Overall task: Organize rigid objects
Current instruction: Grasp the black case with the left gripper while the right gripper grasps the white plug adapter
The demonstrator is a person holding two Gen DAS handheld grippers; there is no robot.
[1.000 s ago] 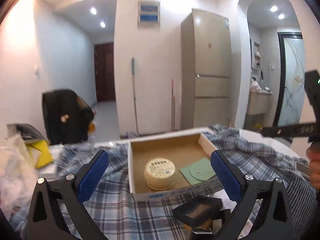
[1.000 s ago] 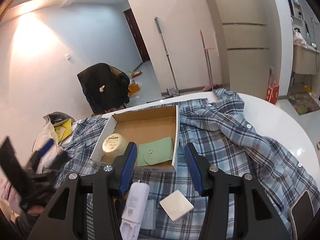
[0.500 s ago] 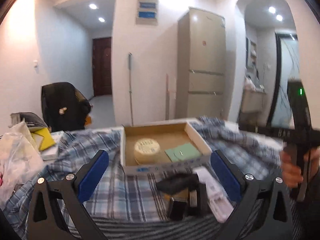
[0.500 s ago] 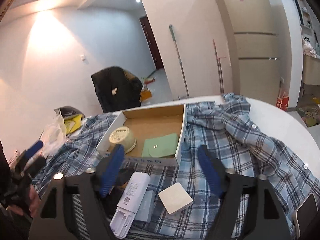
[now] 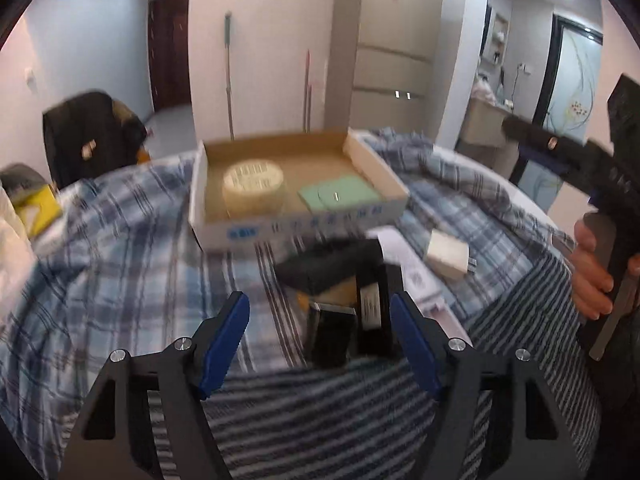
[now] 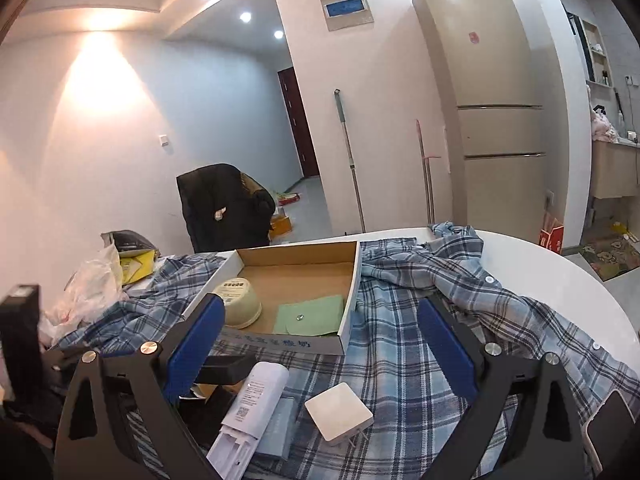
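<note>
Black hand-held gripper [image 5: 320, 334]; blue pads [image 5: 226, 342]; silver screws.

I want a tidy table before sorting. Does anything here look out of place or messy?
Yes. A plaid shirt lies crumpled across the white table under the cardboard box. A white charger, white remote and black items lie jumbled outside the box.

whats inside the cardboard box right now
The cardboard box holds a round cream tub with a label on top, at its left, and a flat green pouch with a snap, beside it. The rest is bare cardboard floor. Anything under the tub or pouch is hidden.
</note>
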